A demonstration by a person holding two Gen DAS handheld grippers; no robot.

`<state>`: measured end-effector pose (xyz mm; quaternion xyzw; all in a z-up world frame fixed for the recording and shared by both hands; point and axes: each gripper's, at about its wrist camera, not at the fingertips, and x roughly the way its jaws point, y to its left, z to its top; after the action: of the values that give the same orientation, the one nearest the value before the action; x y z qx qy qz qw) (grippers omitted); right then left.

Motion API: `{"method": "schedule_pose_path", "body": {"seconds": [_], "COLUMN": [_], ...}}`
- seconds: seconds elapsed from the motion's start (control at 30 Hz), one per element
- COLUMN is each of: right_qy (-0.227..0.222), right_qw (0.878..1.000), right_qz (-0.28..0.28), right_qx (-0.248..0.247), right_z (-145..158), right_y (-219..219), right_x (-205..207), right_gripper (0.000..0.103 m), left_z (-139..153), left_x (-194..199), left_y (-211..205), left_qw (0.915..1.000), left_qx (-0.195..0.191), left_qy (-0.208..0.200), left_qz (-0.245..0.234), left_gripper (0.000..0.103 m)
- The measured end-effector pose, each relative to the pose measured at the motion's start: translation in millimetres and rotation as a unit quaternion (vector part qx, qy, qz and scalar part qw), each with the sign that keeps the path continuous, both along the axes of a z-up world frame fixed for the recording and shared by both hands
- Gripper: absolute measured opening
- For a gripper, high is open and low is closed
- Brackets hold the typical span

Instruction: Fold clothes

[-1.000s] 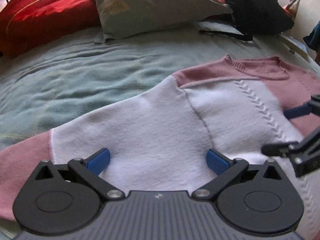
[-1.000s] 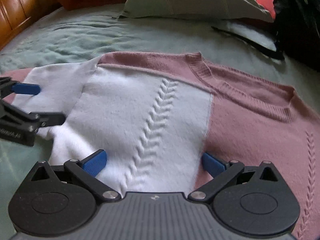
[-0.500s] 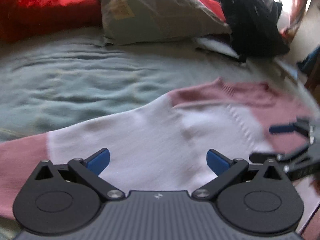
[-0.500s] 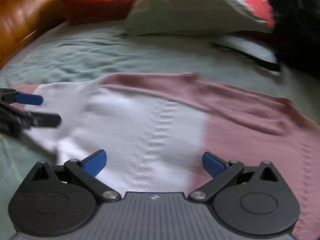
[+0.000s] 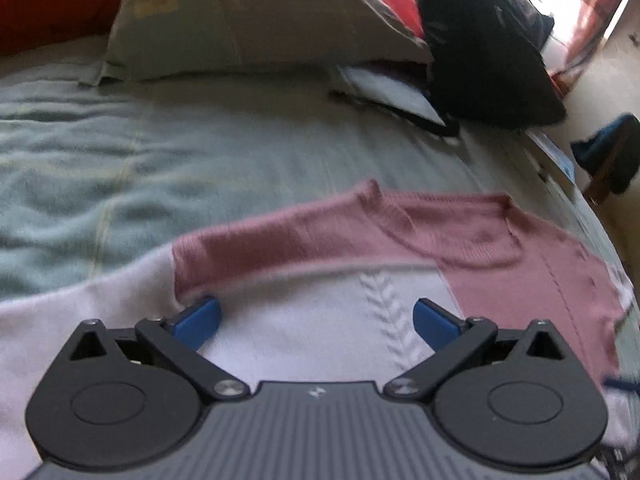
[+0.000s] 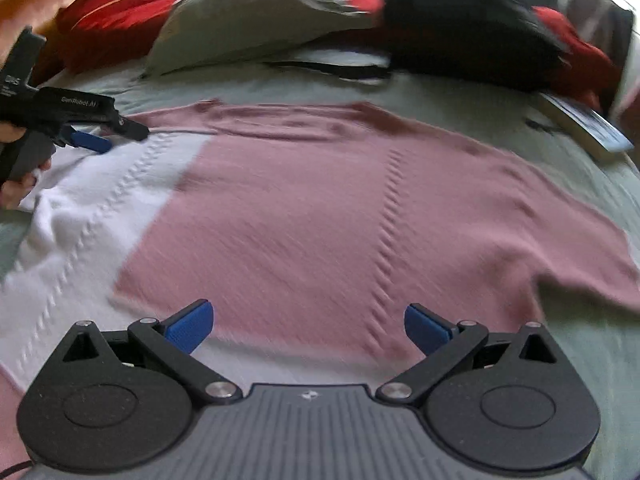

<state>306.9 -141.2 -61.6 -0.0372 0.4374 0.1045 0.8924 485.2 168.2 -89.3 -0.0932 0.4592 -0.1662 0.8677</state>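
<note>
A pink and white knit sweater (image 5: 420,248) lies flat, front up, on a grey-green bed; it also shows in the right wrist view (image 6: 304,208). My left gripper (image 5: 316,320) is open and empty, low over the white panel near the left shoulder seam. It also shows at the left of the right wrist view (image 6: 108,138), open over that shoulder. My right gripper (image 6: 308,326) is open and empty over the pink chest, near the hem side.
A grey pillow (image 5: 248,20) and red cushions (image 6: 116,24) lie at the head of the bed. A black bag (image 5: 492,52) with a strap sits at the far right. A book (image 6: 588,128) lies near the bed's right edge. Grey-green blanket (image 5: 120,152) stretches left.
Both grippers have swung to the right across the sweater. The left one went from the white sleeve to the shoulder and chest; the right one from the white panel to the pink panel. Both stayed open.
</note>
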Motion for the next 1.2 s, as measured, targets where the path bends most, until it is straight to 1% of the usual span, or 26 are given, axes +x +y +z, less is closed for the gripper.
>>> {"method": "schedule_pose_path", "body": {"seconds": [0.2,0.3,0.37,0.43,0.5,0.57,0.63,0.7,0.77,0.83,0.9,0.97,1.07,1.2], "right_qy": [0.007,0.01,0.01,0.012,0.014,0.015,0.013,0.011,0.013,0.014,0.012,0.006,-0.006,-0.013], "right_qw": [1.0,0.999,0.999,0.999,0.999,0.999,0.999,0.999,0.999,0.999,0.998,0.998,0.998,0.997], "right_qz": [-0.02,-0.029,-0.031,-0.031,-0.028,-0.02,-0.012,-0.006,-0.006,-0.005,-0.003,-0.003,-0.005,-0.002], "right_qx": [0.02,0.031,0.037,0.039,0.039,0.042,0.043,0.045,0.048,0.051,0.054,0.06,0.067,0.081], "right_z": [-3,-3,-1,1,0,0,1,1,2,1,3,6,12,15], "right_y": [-33,-47,-50,-51,-48,-47,-45,-45,-48,-51,-53,-58,-65,-74], "right_x": [-32,-46,-46,-46,-45,-46,-47,-49,-52,-54,-58,-63,-74,-94], "right_gripper": [0.103,0.103,0.103,0.103,0.103,0.103,0.103,0.103,0.103,0.103,0.103,0.103,0.103,0.103], "left_z": [2,10,22,32,36,29,14,-1,-7,-7,0,14,43,85], "left_x": [29,30,21,10,5,11,24,36,45,51,50,39,11,-44], "left_y": [-7,-12,-17,-23,-34,-46,-55,-56,-54,-53,-56,-61,-70,-74], "left_qw": [0.9992,0.9983,0.999,0.9996,0.9995,0.9992,0.999,0.9986,0.9988,0.9976,0.9969,0.9978,0.9995,0.9976], "left_qx": [0.012,0.017,0.008,-0.011,-0.026,-0.026,-0.016,-0.018,-0.026,-0.038,-0.034,-0.014,0.009,0.062], "left_qy": [0.018,0.027,0.022,0.017,0.018,0.027,0.04,0.05,0.031,0.027,0.03,0.024,0.009,-0.028], "left_qz": [0.034,0.049,0.038,0.022,-0.003,-0.016,-0.008,0.008,0.028,0.051,0.064,0.06,0.03,-0.011], "left_gripper": [0.102,0.102,0.102,0.102,0.102,0.102,0.102,0.102,0.102,0.102,0.102,0.102,0.102,0.102]}}
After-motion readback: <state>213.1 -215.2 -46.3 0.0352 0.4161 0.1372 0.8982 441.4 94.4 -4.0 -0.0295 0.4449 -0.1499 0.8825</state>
